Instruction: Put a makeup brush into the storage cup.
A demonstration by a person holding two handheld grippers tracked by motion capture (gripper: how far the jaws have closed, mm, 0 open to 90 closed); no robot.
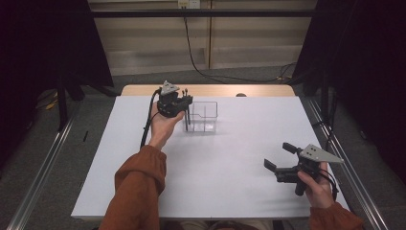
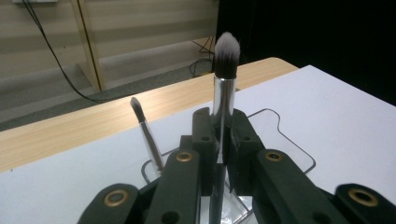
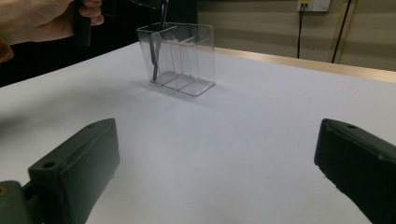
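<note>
Forearm, high view: orange sleeve [image 1: 139,187] sits nearest the camera, running up to the left hand [image 1: 162,125], which carries the left tongs [image 1: 184,106] right at the near-left corner of the clear organizer [image 1: 204,116].
Progress, high view: looks like brushes going into the organizer. Thin shafts stand at that corner, too small here to count, so I'd call it partway done, with this one not let go yet.
Right tongs, high view: right tongs [image 1: 276,156] are parked well apart from the organizer, low over the white tabletop [image 1: 230,187], jaws spread wide with nothing between them.

Left tongs, left gripper view: left tongs [image 2: 221,140] are clamped tight on the silver handle of the big brush [image 2: 224,93].
Big brush, left gripper view: upright, fluffy head sticking up above the jaws, lower end dropping below them into the organizer [image 2: 289,144].
Small brush, left gripper view: small brush [image 2: 147,135] is already in, leaning just left of the jaws, not touching them.
What's left: my guess is just to release the big brush and back out.

Right tongs, right gripper view: both jaws stand far apart, empty.
Organizer, right gripper view: organizer [image 3: 187,56] is straight ahead, well beyond the jaws, dark handle [image 3: 155,51] inside its left compartment, hand [image 3: 46,18] above it.
</note>
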